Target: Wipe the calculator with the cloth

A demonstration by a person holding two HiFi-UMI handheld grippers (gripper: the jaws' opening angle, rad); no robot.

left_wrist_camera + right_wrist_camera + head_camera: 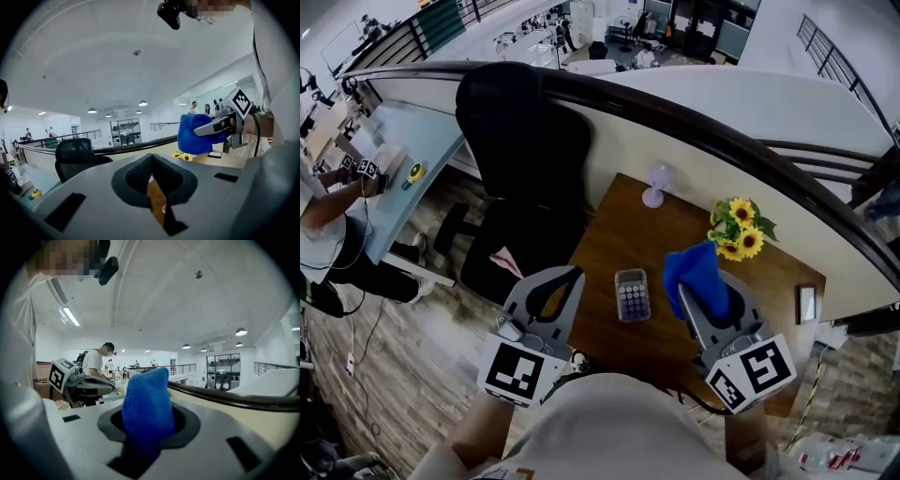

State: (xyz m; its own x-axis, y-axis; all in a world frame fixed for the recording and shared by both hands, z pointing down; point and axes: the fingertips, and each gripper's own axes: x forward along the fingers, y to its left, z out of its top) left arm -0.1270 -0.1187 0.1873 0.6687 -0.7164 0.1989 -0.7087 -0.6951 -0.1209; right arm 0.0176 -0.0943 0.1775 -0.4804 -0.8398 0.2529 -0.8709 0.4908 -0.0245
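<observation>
A small grey calculator lies flat on the brown wooden table, between my two grippers in the head view. My right gripper is shut on a blue cloth, which sticks up out of its jaws. It is held above the table to the right of the calculator. My left gripper hangs to the left of the calculator with its fingertips closed together and nothing between them. Both gripper views tilt up toward the ceiling; the calculator shows in neither.
A bunch of sunflowers stands at the table's back right and a small lilac fan at the back. A small dark frame lies at the right edge. A black office chair is left of the table.
</observation>
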